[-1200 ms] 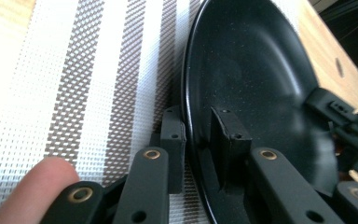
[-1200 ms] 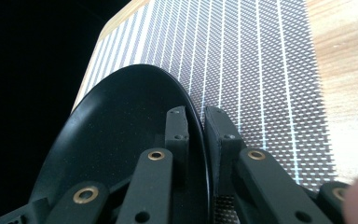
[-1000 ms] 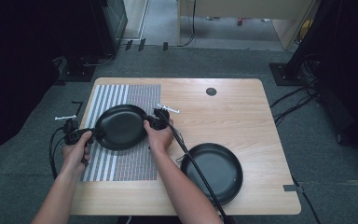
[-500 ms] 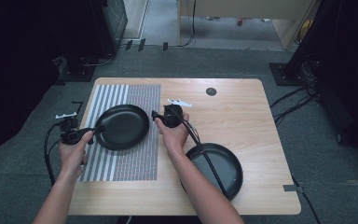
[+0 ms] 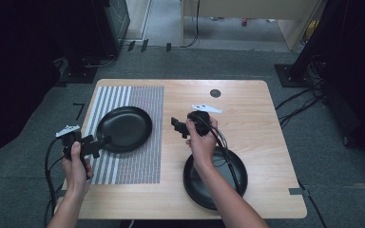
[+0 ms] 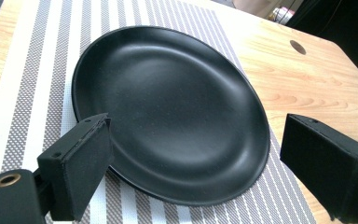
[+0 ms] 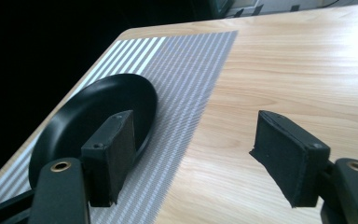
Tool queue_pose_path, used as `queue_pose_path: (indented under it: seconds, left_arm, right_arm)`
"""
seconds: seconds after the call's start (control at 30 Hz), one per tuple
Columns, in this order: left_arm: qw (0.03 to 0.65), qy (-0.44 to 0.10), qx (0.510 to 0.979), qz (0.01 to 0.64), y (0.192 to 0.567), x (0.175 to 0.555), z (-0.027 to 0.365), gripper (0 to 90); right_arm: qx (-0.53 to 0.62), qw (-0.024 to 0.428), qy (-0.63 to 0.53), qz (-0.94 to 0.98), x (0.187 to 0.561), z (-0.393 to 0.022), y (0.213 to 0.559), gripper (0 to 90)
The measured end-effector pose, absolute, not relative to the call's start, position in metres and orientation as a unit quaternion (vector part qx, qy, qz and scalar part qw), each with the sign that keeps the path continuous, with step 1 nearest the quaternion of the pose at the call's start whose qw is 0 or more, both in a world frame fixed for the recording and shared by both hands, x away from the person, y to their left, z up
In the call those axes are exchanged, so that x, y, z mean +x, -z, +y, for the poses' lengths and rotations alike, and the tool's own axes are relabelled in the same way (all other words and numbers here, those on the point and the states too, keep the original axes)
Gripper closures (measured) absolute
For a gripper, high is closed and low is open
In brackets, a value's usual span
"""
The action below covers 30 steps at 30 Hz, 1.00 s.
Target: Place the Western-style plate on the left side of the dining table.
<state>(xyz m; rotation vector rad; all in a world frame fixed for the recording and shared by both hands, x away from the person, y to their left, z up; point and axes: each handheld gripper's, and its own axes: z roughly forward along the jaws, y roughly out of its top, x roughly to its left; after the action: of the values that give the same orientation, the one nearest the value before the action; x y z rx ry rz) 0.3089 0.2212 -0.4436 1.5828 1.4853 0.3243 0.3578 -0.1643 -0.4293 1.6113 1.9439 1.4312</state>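
At the left, the left tool hangs wide open and empty by the near-left rim of a black plate resting on a striped mat. Closing carelessly could nudge the plate off the mat. At centre, the right tool is also wide open and empty above the bare wooden counter. Its cable crosses a second black plate near the front edge and could drag it.
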Motion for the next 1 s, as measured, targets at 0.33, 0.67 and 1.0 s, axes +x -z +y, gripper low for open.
queue_pose_path:
  seconds: [0.33, 0.67, 1.0]
  left_arm:
    - [0.461, -0.144, 0.633, 0.604, 0.45, 0.27, 0.21, 9.2]
    - [0.458, -0.146, 0.631, 0.608, 0.466, 0.236, 0.201, 9.2]
    - [0.401, -0.23, 0.656, 0.597, 0.482, 0.223, 0.198, 9.2]
  right_arm:
    - [0.537, 0.154, -0.49, 0.669, 0.327, -0.201, 0.425, 27.9]
    - [0.533, 0.174, -0.501, 0.659, 0.301, -0.24, 0.426, 26.2]
    - [0.535, 0.2, -0.492, 0.657, 0.278, -0.275, 0.439, 24.9]
